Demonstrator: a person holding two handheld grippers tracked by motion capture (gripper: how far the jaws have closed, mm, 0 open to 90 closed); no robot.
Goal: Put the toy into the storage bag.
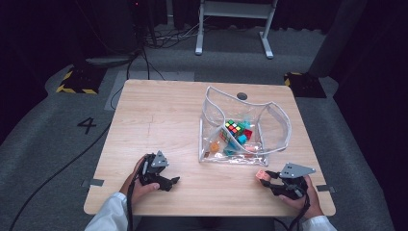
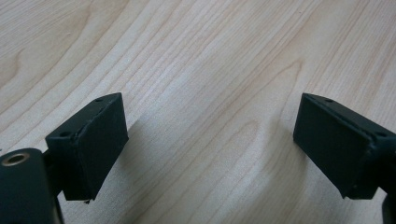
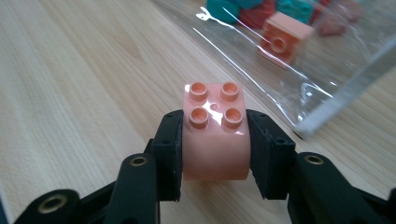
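My right gripper [image 3: 214,140] is shut on a pink four-stud brick [image 3: 215,128], low over the table near its front right edge; the high view has the same brick [image 1: 261,176] at my right gripper [image 1: 270,177], just in front of a clear plastic pouch [image 1: 276,120]. The pouch lies open and holds a colour cube [image 1: 234,127] and several small toy pieces. My left gripper [image 1: 174,180] rests near the front left of the table, and its jaws stand wide apart over bare wood [image 2: 210,140] with nothing between them.
The wooden table [image 1: 159,110] is bare on its left half and back. Inside the pouch wall [image 3: 261,51] lie another pink brick [image 3: 285,35] and teal and red pieces. A white desk frame [image 1: 235,24] stands on the floor beyond the table.
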